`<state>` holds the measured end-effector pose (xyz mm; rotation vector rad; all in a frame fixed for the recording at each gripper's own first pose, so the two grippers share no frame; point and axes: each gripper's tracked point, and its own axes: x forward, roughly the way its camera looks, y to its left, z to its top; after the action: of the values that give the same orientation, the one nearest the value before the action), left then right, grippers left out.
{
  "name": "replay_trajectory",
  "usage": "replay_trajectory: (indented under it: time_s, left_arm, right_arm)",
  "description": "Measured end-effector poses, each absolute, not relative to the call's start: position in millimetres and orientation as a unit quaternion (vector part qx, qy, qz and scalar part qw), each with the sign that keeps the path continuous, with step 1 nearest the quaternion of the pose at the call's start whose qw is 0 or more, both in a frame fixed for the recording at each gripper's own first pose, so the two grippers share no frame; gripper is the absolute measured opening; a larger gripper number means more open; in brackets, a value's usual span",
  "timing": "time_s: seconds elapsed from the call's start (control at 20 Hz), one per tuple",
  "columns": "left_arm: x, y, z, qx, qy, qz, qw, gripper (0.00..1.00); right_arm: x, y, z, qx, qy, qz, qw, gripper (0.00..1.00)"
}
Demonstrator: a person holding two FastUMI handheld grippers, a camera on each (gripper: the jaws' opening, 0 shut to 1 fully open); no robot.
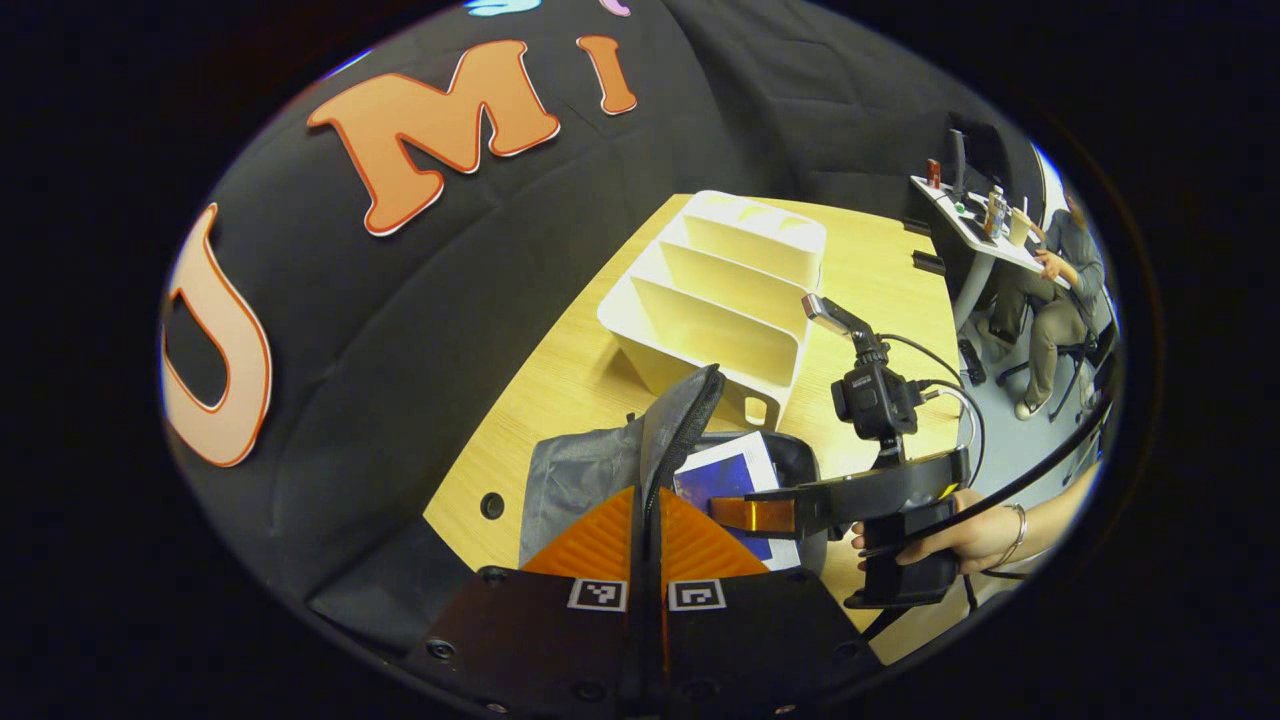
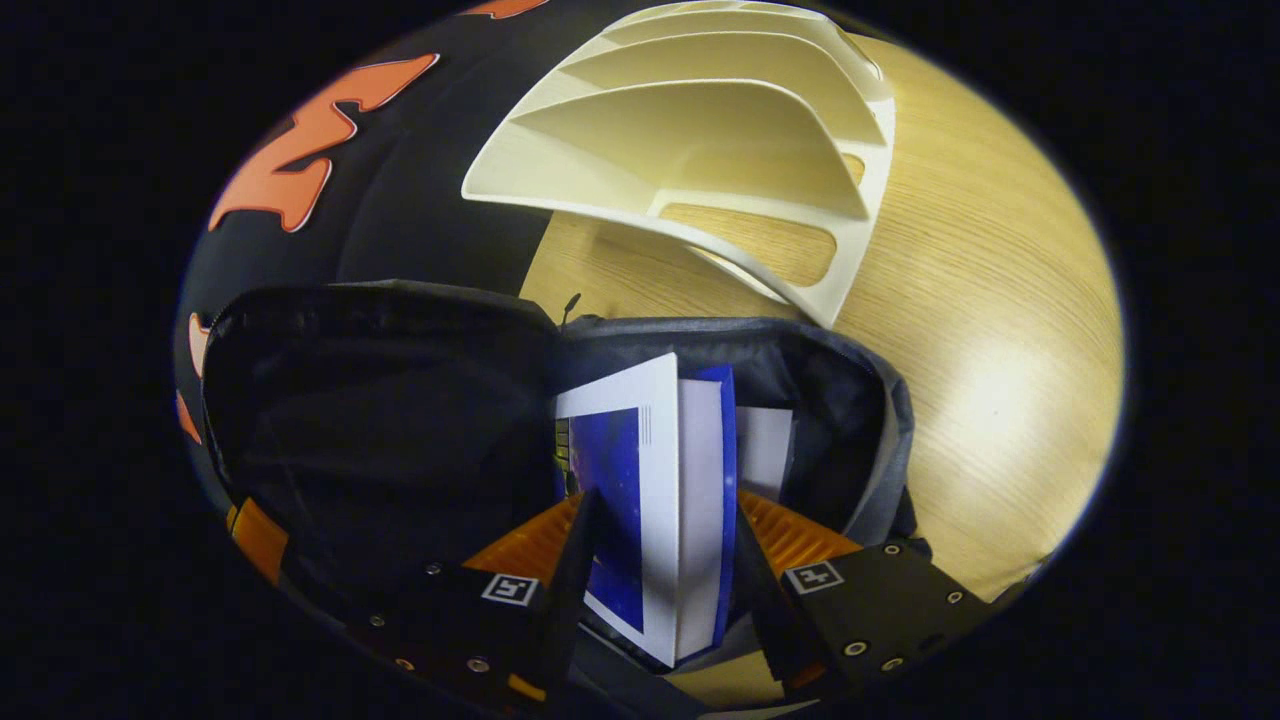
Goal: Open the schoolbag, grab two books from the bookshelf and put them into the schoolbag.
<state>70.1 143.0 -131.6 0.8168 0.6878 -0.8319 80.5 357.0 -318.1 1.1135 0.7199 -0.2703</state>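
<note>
My landmark is the grey fabric schoolbag (image 2: 860,400), which lies unzipped on the pale wooden table (image 2: 1000,350) with its mouth gaping toward me. My left gripper (image 1: 645,520) is at the bag's near edge, its two orange ribbed fingers (image 1: 600,545) pressed together on the raised grey flap (image 1: 680,420), which I am holding up to keep the opening wide. My right gripper (image 2: 655,540) reaches into that opening with a blue-and-white covered book (image 2: 640,480) standing upright between its fingers; the fingers sit either side of the book, but I cannot tell whether both still press on it or have begun to let go. Behind this book, deeper in the bag, a second white-edged book (image 2: 765,450) seems to be lying already. The cream plastic slotted bookshelf (image 2: 700,150) stands just beyond the bag, and its slots look bare.

I judge this to be the last placement. To do it well I should keep the flap lifted and taut so the lining does not snag the lower corner, tip the book toward the one behind it, and lower it until its edge rests on the bag's floor before I part the fingers. Then I should draw straight back out, so the fingers do not drag the cover.
</note>
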Motion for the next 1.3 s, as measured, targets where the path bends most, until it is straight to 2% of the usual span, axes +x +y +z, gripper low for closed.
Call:
replay_trajectory:
  time_s: [0.05,0.1,0.15,0.2,0.4,0.6,0.8,1.0,1.05,1.1,1.15,1.3]
  left_arm:
    - [66.4,143.0,-134.1,0.369,0.324,-0.387,0.780,0.01]
    - [63.7,144.1,-136.0,0.363,0.327,-0.387,0.782,0.01]
    - [61.7,146.3,-137.0,0.358,0.328,-0.386,0.784,0.01]
    - [60.0,146.6,-138.1,0.351,0.328,-0.385,0.788,0.01]
    - [42.2,143.6,-149.9,0.316,0.341,-0.386,0.797,0.01]
    - [39.6,143.9,-158.1,0.312,0.341,-0.355,0.813,0.01]
    - [23.7,128.1,-171.2,0.290,0.358,-0.325,0.826,0.06]
    - [-1.7,100.8,-186.1,0.242,0.386,-0.295,0.840,0.22]
    - [-6.7,93.3,-187.1,0.230,0.386,-0.285,0.846,0.34]
    - [-10.6,85.9,-187.5,0.216,0.386,-0.274,0.854,0.40]
    - [-15.7,80.2,-186.2,0.203,0.385,-0.261,0.862,0.60]
    - [-21.5,61.2,-174.0,0.163,0.354,-0.212,0.896,1.00]
  right_arm:
    - [75.0,352.3,-317.8,0.509,0.334,-0.128,0.783,0.74]
    - [69.5,348.0,-316.8,0.505,0.336,-0.129,0.785,0.89]
    - [62.6,342.3,-316.2,0.497,0.339,-0.132,0.788,0.77]
    - [54.7,335.5,-314.3,0.489,0.340,-0.137,0.792,0.84]
    - [21.7,297.4,-308.3,0.441,0.365,-0.157,0.805,0.99]
    - [0.2,244.8,-290.1,0.412,0.374,-0.164,0.814,0.99]
    - [-17.2,194.4,-276.7,0.358,0.405,-0.158,0.826,0.98]
    - [-19.6,157.6,-257.0,0.297,0.429,-0.121,0.844,0.99]
    - [-18.1,145.8,-250.4,0.281,0.430,-0.113,0.851,0.99]
    - [-16.7,135.5,-247.0,0.262,0.430,-0.108,0.857,0.98]
    - [-15.9,124.6,-242.7,0.241,0.430,-0.104,0.864,0.99]
    - [-9.0,96.4,-217.8,0.178,0.406,-0.089,0.892,0.99]
